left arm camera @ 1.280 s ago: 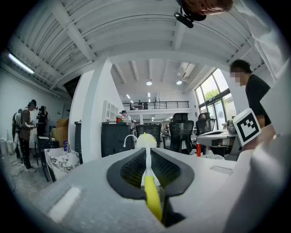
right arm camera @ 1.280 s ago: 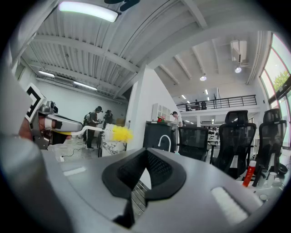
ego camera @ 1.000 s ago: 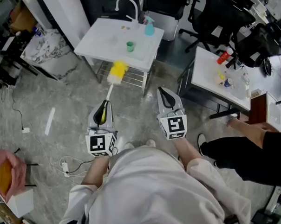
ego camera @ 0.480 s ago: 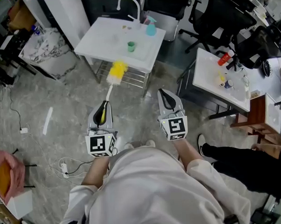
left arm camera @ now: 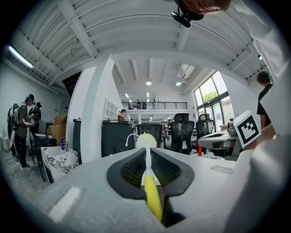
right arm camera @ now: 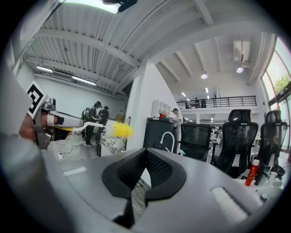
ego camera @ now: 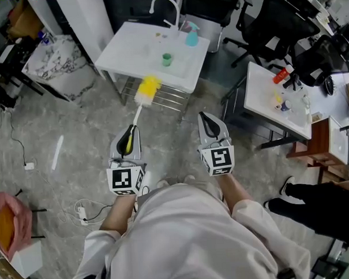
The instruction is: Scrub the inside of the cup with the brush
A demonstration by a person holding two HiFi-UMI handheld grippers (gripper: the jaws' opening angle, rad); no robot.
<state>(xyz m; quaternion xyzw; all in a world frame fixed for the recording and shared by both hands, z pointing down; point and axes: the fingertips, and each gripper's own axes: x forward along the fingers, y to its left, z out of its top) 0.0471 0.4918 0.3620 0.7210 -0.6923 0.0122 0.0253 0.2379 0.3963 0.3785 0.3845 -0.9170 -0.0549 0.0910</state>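
**Brush gripped, cup ahead and untouched**

Nearest the camera, the person holds the 2 grippers side by side and roughly level over the grey floor [ego camera: 76,129]. The left gripper [ego camera: 130,128] has its jaws clamped narrow on the yellow grip of the brush [ego camera: 139,108]. Its own view shows the handle running straight out between the pads. The right gripper [ego camera: 204,115] is closed with nothing between its jaws, and its view looks past the meeting pads to open room.

From the left gripper the brush's long axis runs forward and leans slightly right, with a white stem ending in a fluffy yellow head. In the head view that head overlaps the wire rack [ego camera: 167,97] and the near edge of the white sink table [ego camera: 127,48]. It touches nothing that can be made out.

Farther on, the cup [ego camera: 167,59] stands upright on the tabletop. It is small and green, mouth up, well apart from both grippers. It lies beyond the brush head and a little to its right, close to the line the handle already points along. Sideways it sits between the 2 grippers, neither clearly nearer. The brush head is closer to it than either set of jaws.

Behind the cup are a blue spray bottle [ego camera: 192,37] and a faucet [ego camera: 164,4].

Scrubbing has not begun. The next move probably calls for carrying the brush forward and tipping its head down into the cup's mouth. The empty right gripper is free to steady the light cup, which could slide or tip.
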